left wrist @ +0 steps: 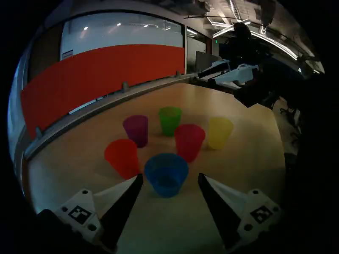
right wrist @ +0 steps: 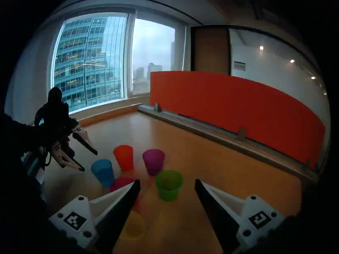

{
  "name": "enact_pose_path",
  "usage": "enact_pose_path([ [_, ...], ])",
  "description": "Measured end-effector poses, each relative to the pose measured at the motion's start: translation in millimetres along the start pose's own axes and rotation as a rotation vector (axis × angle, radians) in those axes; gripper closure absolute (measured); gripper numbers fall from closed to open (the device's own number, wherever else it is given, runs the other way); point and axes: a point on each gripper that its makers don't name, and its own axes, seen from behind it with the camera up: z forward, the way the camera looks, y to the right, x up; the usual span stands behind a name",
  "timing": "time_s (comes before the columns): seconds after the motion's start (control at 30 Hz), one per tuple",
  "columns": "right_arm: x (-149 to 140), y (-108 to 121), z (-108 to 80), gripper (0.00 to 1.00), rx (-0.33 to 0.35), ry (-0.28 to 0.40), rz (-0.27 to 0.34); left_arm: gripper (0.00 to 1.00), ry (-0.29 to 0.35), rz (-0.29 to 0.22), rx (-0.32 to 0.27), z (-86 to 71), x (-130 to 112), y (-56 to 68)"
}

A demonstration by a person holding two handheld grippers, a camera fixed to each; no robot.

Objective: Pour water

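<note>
Six cups [left wrist: 189,142] on one table [left wrist: 248,169]; left tool [left wrist: 170,175], right tool [right wrist: 166,182], both agape

Light wood worktop [left wrist: 237,110], sound, backed along its far edge by an orange partition panel [right wrist: 237,106] seated in a grey rail [right wrist: 203,129] with brackets. Frosted glazing [left wrist: 123,29] above the panel reflects ceiling spots. Tall windows [right wrist: 91,63] admit overcast daylight, with glass towers outside. Strip lights [left wrist: 271,42] run overhead. The room is dim overall.

Yellow cup [right wrist: 134,227] and seemingly red cup [right wrist: 120,183], partly behind the fingers [right wrist: 119,208].
</note>
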Motion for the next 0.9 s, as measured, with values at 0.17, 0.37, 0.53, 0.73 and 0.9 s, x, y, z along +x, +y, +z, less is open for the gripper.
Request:
enact_pose_path([
  [0.17, -3, 1, 7.6, 0.00, 0.005, -0.011, -0.001, 0.03, -0.045, 0.011, 0.003, 10.3, -10, -3.1],
  [0.37, -4, 2, 16.5, 0.00, 0.014, -0.016, 0.001, 0.03, -0.090, 0.007, -0.005, 23.5, -18, -5.3],
  [0.53, -5, 2, 23.2, 0.00, 0.020, -0.023, -0.002, 0.03, -0.125, 0.006, -0.010, 34.1, -22, -7.6],
  [0.73, -7, 3, 30.5, 0.00, 0.026, -0.030, 0.000, 0.03, -0.147, 0.013, -0.027, 45.4, -22, -7.8],
  [0.9, -10, 6, 36.1, 0.00, 0.029, -0.037, 0.001, 0.03, -0.155, 0.023, -0.035, 52.9, -20, -8.1],
])
